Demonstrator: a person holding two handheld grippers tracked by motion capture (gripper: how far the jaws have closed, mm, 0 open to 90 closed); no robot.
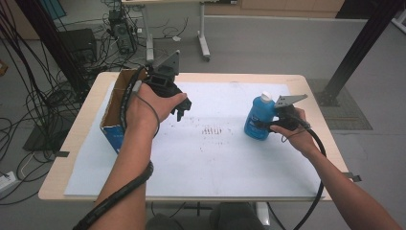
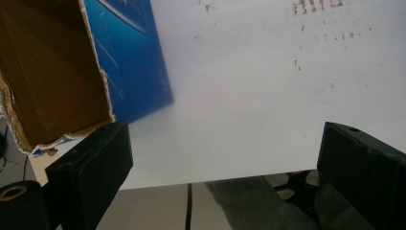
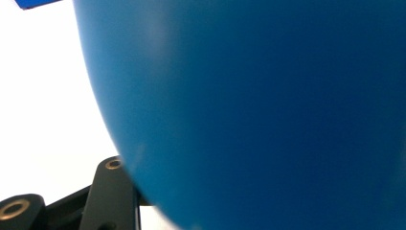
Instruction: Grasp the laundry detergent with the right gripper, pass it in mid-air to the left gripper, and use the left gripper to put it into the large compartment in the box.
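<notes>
A blue bottle (image 1: pixel 258 120) with a white cap stands on the right of the white sheet (image 1: pixel 206 163). My right gripper (image 1: pixel 266 125) is shut on its lower body from the right. In the right gripper view the blue bottle (image 3: pixel 268 105) sits pressed close against the camera, beside one black finger (image 3: pixel 113 191). My left gripper (image 1: pixel 184 109) hangs over the sheet just right of an open cardboard box (image 1: pixel 114 108). Seen from the left gripper view, my left gripper (image 2: pixel 222 167) stands open with nothing between its jaws, and the box (image 2: pixel 52 72) lies at upper left.
A patch of brown specks (image 1: pixel 213 130) marks the middle of the sheet. The wooden table (image 1: pixel 57 187) ends close to the sheet on every side. Cables, a desk frame (image 1: pixel 203 43) and a black post (image 1: pixel 354 52) stand on the floor beyond.
</notes>
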